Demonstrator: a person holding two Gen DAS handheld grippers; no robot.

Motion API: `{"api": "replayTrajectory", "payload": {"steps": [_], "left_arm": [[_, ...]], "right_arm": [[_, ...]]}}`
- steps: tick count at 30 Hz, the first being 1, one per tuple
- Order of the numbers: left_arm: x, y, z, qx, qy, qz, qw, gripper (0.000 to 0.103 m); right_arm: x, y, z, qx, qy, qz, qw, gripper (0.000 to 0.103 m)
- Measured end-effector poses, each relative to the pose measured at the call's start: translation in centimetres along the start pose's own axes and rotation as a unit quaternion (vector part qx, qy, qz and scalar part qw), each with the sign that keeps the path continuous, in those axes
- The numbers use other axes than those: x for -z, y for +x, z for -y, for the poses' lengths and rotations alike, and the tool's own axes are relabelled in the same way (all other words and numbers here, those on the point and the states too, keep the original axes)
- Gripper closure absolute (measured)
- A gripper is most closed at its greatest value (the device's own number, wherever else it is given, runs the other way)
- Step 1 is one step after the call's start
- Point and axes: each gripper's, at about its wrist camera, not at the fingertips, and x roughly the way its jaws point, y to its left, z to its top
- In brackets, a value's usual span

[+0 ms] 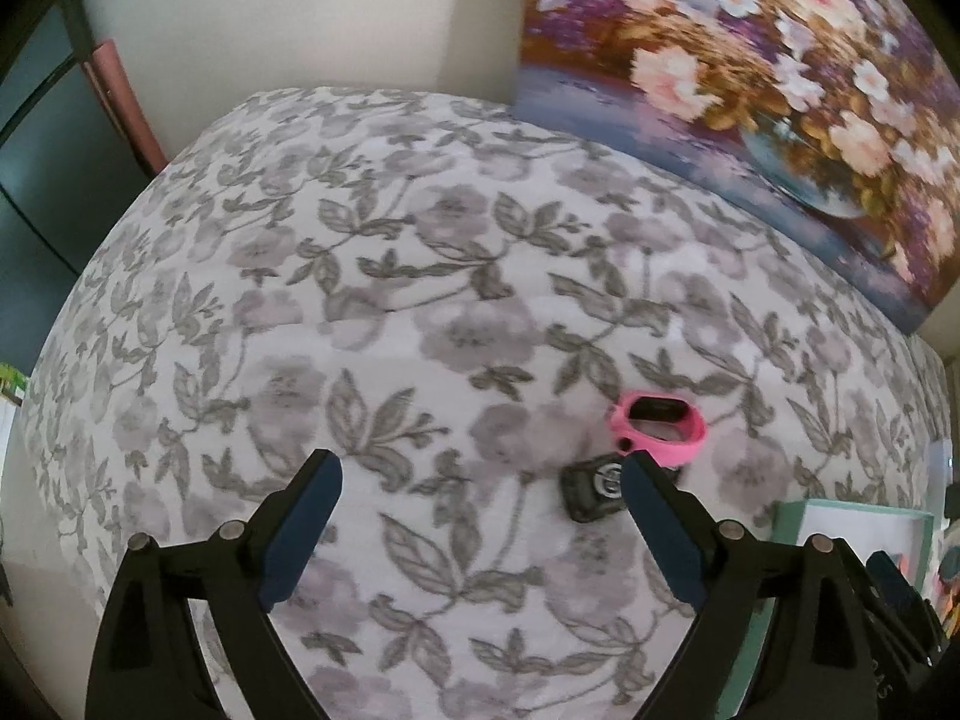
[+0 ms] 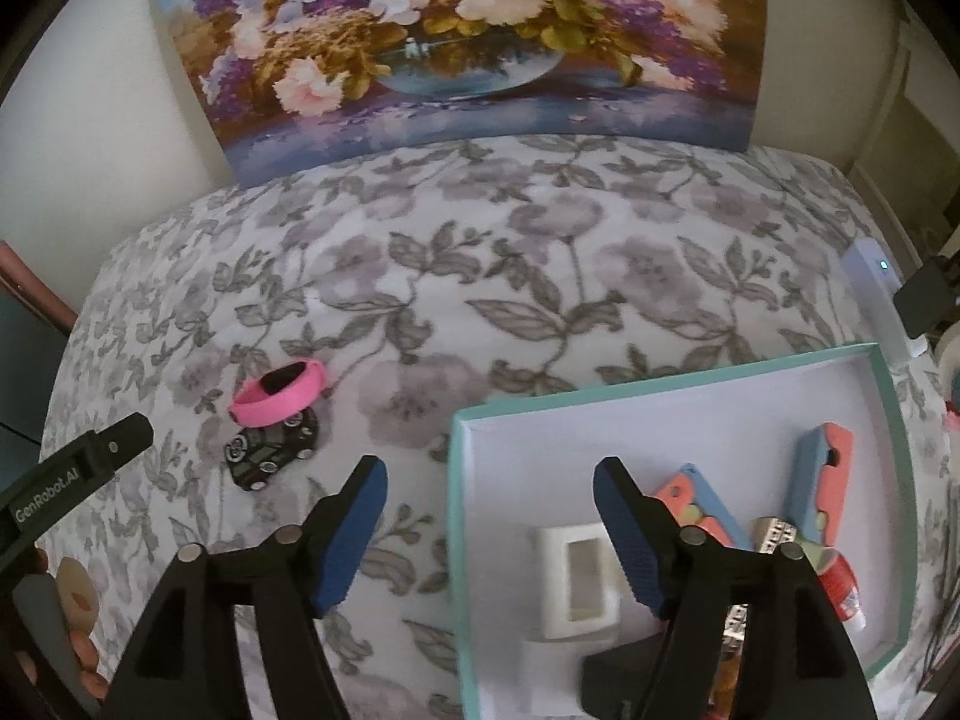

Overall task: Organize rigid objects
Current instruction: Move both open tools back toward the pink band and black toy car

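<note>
Surface: one floral-print cloth [image 1: 420,300] in grey and white, covering the whole work area.
Painting: one flower canvas [image 2: 468,42], standing at the far edge of the cloth against the wall.
Box: one shallow teal-rimmed box [image 2: 894,480] with a white floor, lying on the cloth under the right gripper.
Box contents: two pink-and-blue blocks [image 2: 825,480], one white rectangular frame [image 2: 576,576], one red-capped tube [image 2: 840,588], one small silvery piece [image 2: 774,534] (partly hidden, kind unclear).
Loose items: one pink wristband [image 2: 279,393] and one black toy car [image 2: 270,450], touching each other on the cloth, left of the box.
Left gripper [image 1: 480,480]: pointing steeply down at the cloth, jaws wide apart, nothing between them; its right finger overlaps the toy car in the left wrist view (contact cannot be told).
Right gripper [image 2: 489,486]: pointing steeply down, jaws apart and empty, straddling the box's left rim.
</note>
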Motion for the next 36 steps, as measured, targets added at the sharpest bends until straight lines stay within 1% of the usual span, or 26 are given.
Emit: {"api": "replayTrajectory", "payload": {"steps": [2,6,9,11,13,18,23,28,36], "left_arm": [[-0.2,0.1,-1.0,-0.003,-0.008,0.000,1.0000,0.009],[-0.6,0.4,-2.4,-0.003,-0.022,0.001,0.9998,0.008],[-0.8,0.7,-3.4,-0.003,-0.029,0.003,0.9996,0.008],[-1.0,0.8,-3.8,-0.002,-0.032,0.003,0.9995,0.008],[-1.1,1.0,-4.2,0.000,-0.036,0.003,0.9993,0.008],[-1.4,1.6,-5.0,0.013,-0.044,-0.003,0.9990,0.008],[-1.6,2.4,-5.9,0.016,-0.050,-0.013,0.9985,0.008],[-1.7,3.5,-6.7,0.013,-0.053,-0.021,0.9983,0.008],[-1.8,5.6,-8.3,0.010,-0.066,-0.040,0.9969,0.008]], "right_arm": [[0.0,0.1,-0.5,-0.002,0.001,0.001,1.000,0.023],[0.0,0.4,-1.4,-0.003,-0.001,0.004,1.000,0.019],[0.0,0.8,-2.1,-0.002,-0.005,0.004,1.000,0.014],[0.1,0.9,-2.7,-0.002,-0.012,0.007,1.000,0.005],[0.1,0.9,-3.1,0.001,-0.020,0.012,1.000,0.003],[0.2,1.2,-4.8,-0.005,-0.044,0.023,0.999,0.002],[0.4,2.1,-7.3,-0.019,-0.074,0.020,0.997,0.002],[0.6,4.0,-10.3,-0.031,-0.110,0.007,0.993,0.002],[1.1,7.5,-12.7,-0.030,-0.138,-0.015,0.990,0.002]]}}
